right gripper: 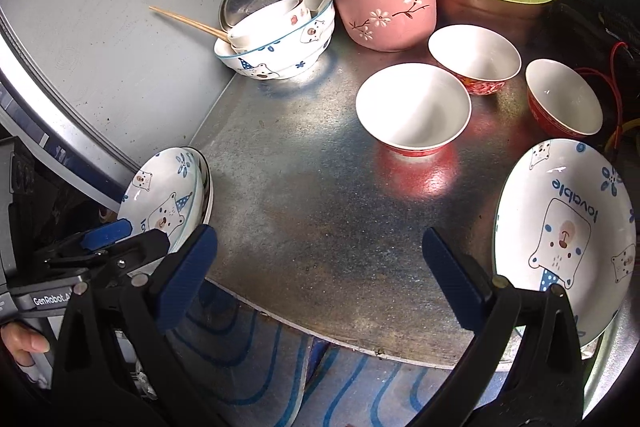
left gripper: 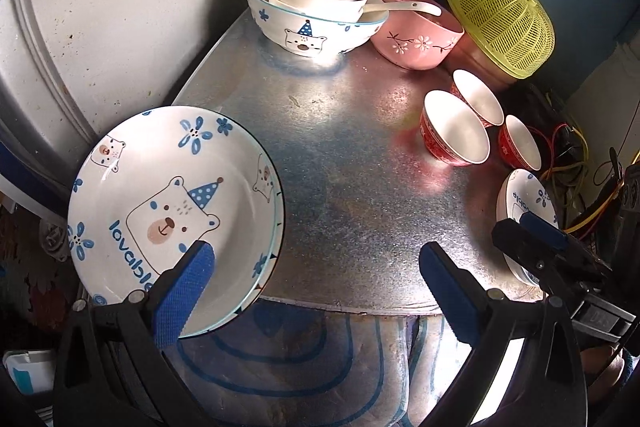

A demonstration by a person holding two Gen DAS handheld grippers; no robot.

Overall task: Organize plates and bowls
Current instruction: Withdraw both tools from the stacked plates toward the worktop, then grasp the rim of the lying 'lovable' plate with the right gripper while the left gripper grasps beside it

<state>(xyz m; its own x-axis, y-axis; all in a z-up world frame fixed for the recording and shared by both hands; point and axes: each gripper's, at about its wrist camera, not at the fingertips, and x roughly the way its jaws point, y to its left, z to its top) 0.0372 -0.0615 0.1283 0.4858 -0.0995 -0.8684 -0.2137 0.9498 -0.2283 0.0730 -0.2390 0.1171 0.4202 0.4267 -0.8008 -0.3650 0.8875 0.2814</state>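
Left gripper point(left gripper: 316, 287) jaws wide, nothing clamped; bear plate point(left gripper: 172, 215) at table's point(left gripper: 340, 155) left edge, under its left finger. Right gripper point(right gripper: 320, 279) gaping, empty; second plate point(right gripper: 568, 227) just right. Each nearest its own plate

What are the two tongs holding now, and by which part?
Nothing. Both stand wide open: the left tongs beside the tilted bear plate, the right tongs beside the other bear plate.

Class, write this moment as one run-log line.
left gripper: open, beside bear plate | right gripper: open, beside second bear plate | three red bowls loose on table
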